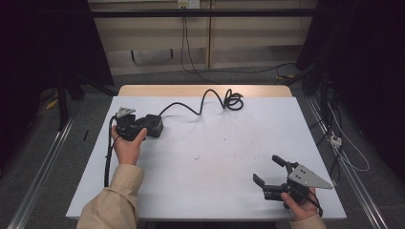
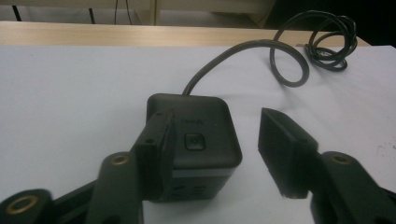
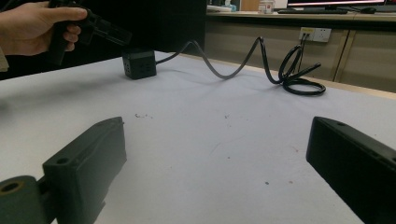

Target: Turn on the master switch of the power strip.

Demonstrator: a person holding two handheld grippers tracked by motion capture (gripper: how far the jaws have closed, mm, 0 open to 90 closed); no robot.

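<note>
One black power cube (image 2: 194,140) with one coiled cord (image 2: 299,51) sits at the tabletop's (image 1: 215,143) far left. My left gripper (image 2: 215,149) straddles it, jaws partly open, the right pad clear. My right gripper (image 1: 272,174) gapes empty, near right.

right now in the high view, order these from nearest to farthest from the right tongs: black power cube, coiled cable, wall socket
1. The black power cube, across the table at its left side, between the jaws of the left tongs.
2. The coiled cable, near the table's far edge.
3. The wall socket, on the wall beyond the table.

The right tongs sit at the table's near right corner.
</note>
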